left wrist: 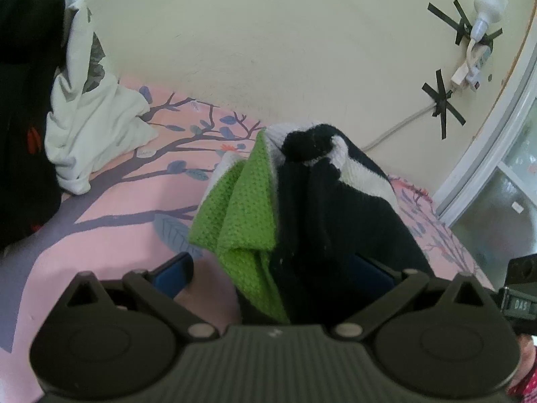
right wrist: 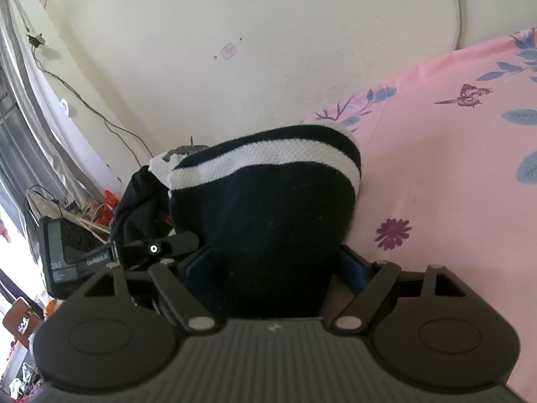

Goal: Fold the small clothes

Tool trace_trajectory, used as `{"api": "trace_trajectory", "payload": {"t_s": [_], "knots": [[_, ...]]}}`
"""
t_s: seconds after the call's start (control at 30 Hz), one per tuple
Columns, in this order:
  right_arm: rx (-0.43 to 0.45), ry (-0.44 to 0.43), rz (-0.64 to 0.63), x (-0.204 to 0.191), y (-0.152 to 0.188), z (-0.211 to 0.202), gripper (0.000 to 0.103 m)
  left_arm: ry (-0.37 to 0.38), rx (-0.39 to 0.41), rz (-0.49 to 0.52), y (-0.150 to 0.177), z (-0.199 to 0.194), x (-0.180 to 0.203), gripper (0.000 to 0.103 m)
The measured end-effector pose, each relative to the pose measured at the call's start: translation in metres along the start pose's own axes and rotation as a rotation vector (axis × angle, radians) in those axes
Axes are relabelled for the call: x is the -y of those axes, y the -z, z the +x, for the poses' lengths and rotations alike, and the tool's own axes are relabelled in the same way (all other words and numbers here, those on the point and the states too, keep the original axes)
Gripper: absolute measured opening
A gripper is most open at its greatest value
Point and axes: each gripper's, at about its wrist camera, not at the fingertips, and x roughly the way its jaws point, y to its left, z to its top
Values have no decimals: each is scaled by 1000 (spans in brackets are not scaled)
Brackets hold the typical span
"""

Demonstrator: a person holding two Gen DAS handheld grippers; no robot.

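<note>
A fold is judged to be in hand: the garment (left wrist: 335, 208), black with a white band and a green part, is held raised above the pink sheet (left wrist: 110, 208), near its far edge by the wall. The left gripper (left wrist: 272, 268) is seen spread wide; the cloth is draped between its fingers and over the right-hand one, and a pinch cannot be confirmed. The right gripper (right wrist: 275, 265) is closed on a thick bunch of the same garment (right wrist: 268, 208). The next move is judged to require laying the cloth flat on the sheet before creasing. Other clothes (left wrist: 90, 114) lie at the sheet's far left corner.
</note>
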Motion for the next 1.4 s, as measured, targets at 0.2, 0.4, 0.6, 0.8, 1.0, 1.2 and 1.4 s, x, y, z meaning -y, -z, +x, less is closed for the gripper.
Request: {"api": "trace_trajectory", "payload": {"t_s": [0.2,0.4,0.6,0.8,1.0,1.2,1.4], "knots": [[2,-4,-7,0,0,1,78,-8,-5,13,0,1,1,103],[5,-3,-7,-2,1,2,78,-5,-10,13,0,0,1,103],[-8,-2,1,-2,-1,3,78,18,-14,-2,0,-1,-1,103],[-24,12,-4,-6,-9,19,80,71,-36,7,-1,4,3,103],[-28,-4,48,-6,-10,18,58,102,-46,-17,-2,5,0,78],[21,-42,47,-10,-15,-12,39,146,-70,-39,-7,14,27,72],[146,43,-1,21,-44,-69,39,228,-123,-15,-35,76,105,71]]}}
